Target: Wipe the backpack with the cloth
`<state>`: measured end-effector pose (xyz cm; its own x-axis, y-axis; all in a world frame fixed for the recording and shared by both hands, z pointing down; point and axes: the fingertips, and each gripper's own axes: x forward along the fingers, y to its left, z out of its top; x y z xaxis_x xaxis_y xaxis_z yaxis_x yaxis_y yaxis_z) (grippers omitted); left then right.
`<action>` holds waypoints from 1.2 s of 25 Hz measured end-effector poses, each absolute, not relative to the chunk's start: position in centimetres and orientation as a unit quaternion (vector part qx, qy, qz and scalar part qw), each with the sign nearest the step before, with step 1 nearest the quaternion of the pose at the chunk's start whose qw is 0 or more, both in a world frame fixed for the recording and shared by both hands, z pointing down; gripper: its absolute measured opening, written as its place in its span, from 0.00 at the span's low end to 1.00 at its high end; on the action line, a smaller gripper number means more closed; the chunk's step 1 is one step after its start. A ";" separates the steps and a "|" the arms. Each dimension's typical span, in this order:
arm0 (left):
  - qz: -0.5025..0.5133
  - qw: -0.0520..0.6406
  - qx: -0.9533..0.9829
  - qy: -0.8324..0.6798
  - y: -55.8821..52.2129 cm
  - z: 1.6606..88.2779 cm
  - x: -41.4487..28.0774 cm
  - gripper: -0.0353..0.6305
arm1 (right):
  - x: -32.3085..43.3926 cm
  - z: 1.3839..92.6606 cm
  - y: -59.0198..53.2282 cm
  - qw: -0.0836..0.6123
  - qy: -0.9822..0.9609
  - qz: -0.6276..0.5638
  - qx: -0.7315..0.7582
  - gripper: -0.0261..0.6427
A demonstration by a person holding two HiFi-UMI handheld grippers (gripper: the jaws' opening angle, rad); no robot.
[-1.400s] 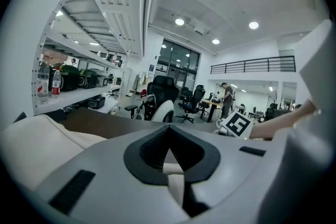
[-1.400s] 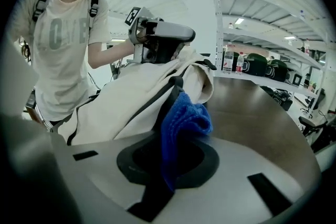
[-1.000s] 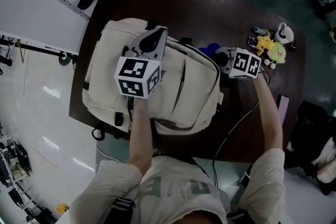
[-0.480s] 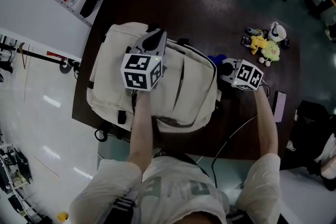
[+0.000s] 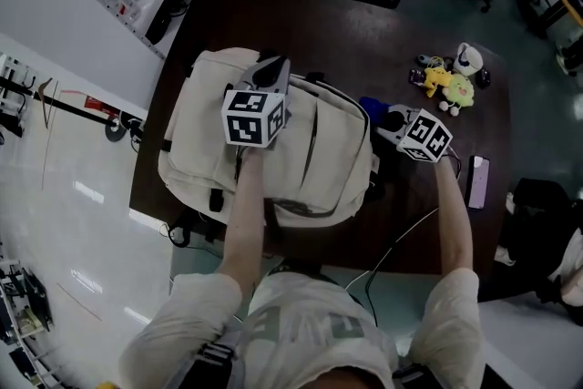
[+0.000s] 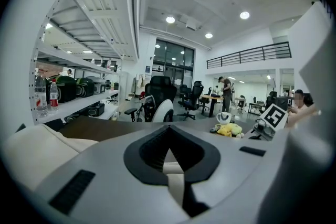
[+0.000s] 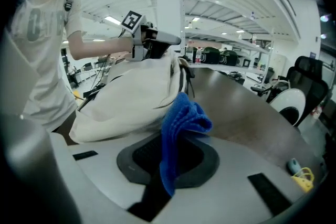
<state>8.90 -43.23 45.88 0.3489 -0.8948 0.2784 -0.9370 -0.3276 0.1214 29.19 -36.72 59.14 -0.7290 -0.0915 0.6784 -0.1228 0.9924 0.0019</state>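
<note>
Item: a cream fabric backpack (image 5: pixel 273 141) is lying flat across the left half of the dark brown wooden bench (image 5: pixel 364 23), straps trailing toward the person.
Surface: its broad panel is facing upward, presenting the widest area for wiping.
Cloth: a crumpled blue textured cloth (image 7: pixel 181 123) is hanging bunched just off the backpack's right edge; whether it is touching the fabric is not showing clearly.
Right tool: the right tool (image 7: pixel 164 181) is clamping a fold of the cloth between closed jaws, leaving the loose end projecting forward as the wiping face.
Left tool: the left tool (image 6: pixel 170 173) is resting on the upper middle of the backpack, jaws drawn together with a strip of cream fabric showing in the slit, apparently pinching it.
Purpose, judged: the left tool is probably steadying the backpack so it is not sliding under the wiping strokes.
Stage, judged: wiping is only beginning at the right flank.
Surroundings: a small yellow plush toy (image 5: pixel 453 85) is sitting well apart at the bench's far right.
</note>
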 end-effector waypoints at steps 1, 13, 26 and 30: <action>0.065 0.126 0.813 -0.565 -43.2 45.4 8.9 0.06 | 29.0 58.4 -37.3 0.360 -0.930 0.011 0.076 0.10; -0.072 0.068 0.841 -0.532 -35.5 36.7 12.7 0.06 | 27.0 41.9 -37.0 0.223 -0.916 -0.052 0.328 0.10; -0.081 -0.032 0.843 -0.531 -21.7 31.9 8.7 0.06 | 23.9 33.3 -24.2 -0.032 -0.906 0.067 0.416 0.10; -0.076 -0.028 0.829 -0.553 -20.1 32.1 6.7 0.06 | 21.6 34.3 -22.8 -0.025 -0.912 0.095 0.397 0.10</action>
